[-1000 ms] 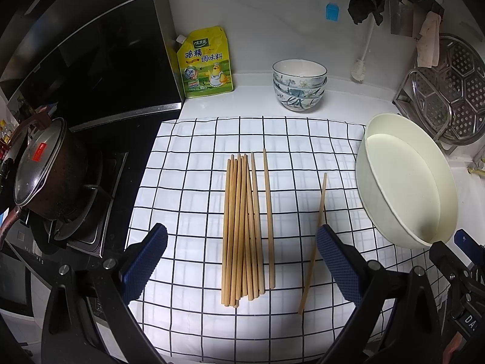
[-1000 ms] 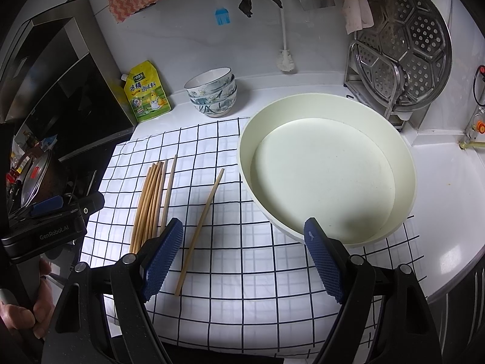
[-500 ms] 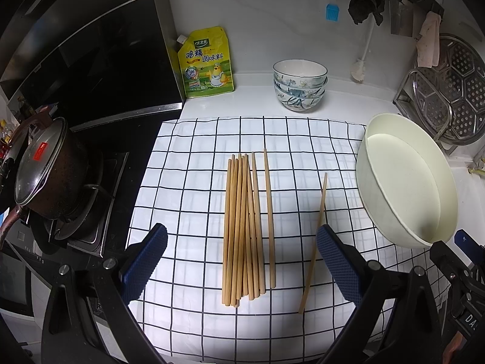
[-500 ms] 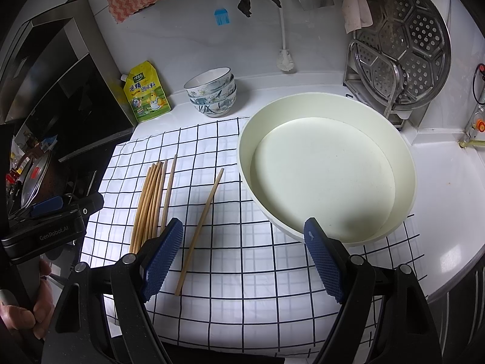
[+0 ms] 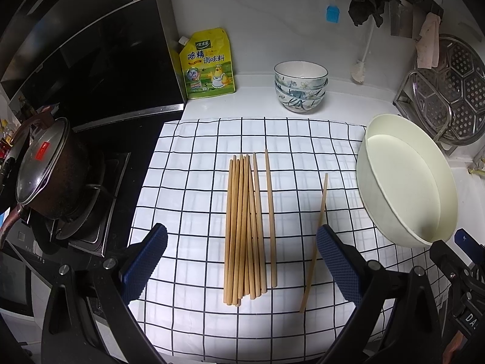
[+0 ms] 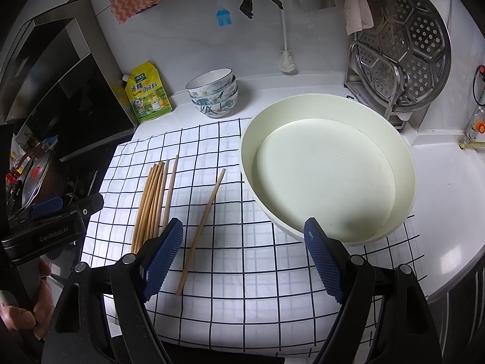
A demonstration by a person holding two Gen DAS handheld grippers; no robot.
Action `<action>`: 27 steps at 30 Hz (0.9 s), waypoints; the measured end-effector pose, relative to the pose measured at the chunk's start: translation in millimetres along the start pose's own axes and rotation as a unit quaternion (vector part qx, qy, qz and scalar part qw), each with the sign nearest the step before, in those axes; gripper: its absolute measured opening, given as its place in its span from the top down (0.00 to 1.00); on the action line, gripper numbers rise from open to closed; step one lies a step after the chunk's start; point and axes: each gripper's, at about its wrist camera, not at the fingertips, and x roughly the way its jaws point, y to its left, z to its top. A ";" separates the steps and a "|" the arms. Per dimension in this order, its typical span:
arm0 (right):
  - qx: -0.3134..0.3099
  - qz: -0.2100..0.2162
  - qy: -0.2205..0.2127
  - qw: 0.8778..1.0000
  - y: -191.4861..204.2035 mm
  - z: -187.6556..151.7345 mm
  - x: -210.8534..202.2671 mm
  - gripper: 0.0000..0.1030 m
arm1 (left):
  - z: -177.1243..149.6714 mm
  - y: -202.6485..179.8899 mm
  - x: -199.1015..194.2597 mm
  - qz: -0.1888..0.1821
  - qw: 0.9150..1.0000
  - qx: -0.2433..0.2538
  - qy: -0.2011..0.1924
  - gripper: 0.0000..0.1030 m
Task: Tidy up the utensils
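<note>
Chopsticks [image 5: 244, 227] lie in a tight bundle on the checked cloth [image 5: 188, 188], seen from the left wrist. One more [image 5: 270, 218] lies just beside the bundle, and a stray chopstick [image 5: 315, 242] sits apart toward the white basin [image 5: 451, 200]. The left gripper [image 5: 239, 261] hangs above the near ends with its jaws spread wide, holding nothing. By judgement the sticks are light, stiff and smooth; they would roll or slip under a careless pinch, so a hold near mid-length, across the shaft, seems soundest. A yellow seasoning pouch [image 5: 207, 63] against the wall carries Chinese print, roughly "鸡精调味料"; a large "3" shows on its badge. Stacked bowls [image 5: 300, 86] stand behind the cloth.

From the right wrist, the right gripper [image 6: 242, 257] is likewise spread and empty, over the cloth between the stray chopstick [image 6: 202, 227] and the basin [image 6: 251, 182]. The bundle [image 6: 151, 200] lies further left. The left tool's body reads "GenRobot.AI".
</note>
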 end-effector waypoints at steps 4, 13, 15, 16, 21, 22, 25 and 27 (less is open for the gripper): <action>-0.001 0.001 -0.001 1.000 0.9 -1.4 1.2 0.24 | 0.0 0.1 0.0 0.000 1.000 0.000 0.000 0.06; -0.002 0.001 -0.002 1.000 2.0 -1.4 1.2 0.24 | -0.5 3.9 0.0 0.000 1.000 0.000 -0.002 0.06; -0.003 0.002 -0.002 1.000 3.3 -1.6 2.1 0.24 | -0.8 7.9 0.4 0.000 1.000 -0.002 -0.001 0.06; -0.003 0.004 0.000 1.000 3.5 -0.9 3.9 0.24 | -0.7 8.6 0.8 0.000 1.000 -0.001 0.000 0.06; -0.009 0.011 -0.005 1.000 5.9 2.9 5.3 0.24 | 1.4 11.2 4.9 0.004 1.000 0.003 0.001 0.06; -0.011 0.011 -0.009 1.000 6.5 4.5 5.3 0.24 | 2.0 12.3 6.9 0.005 1.000 0.004 0.002 0.06; -0.017 0.011 -0.016 1.000 7.8 8.6 7.6 0.24 | 1.4 14.8 12.8 0.013 1.000 0.009 0.005 0.06; -0.018 0.017 -0.018 1.000 9.6 11.7 11.6 0.24 | -0.5 18.9 15.8 0.018 1.000 0.009 0.003 0.06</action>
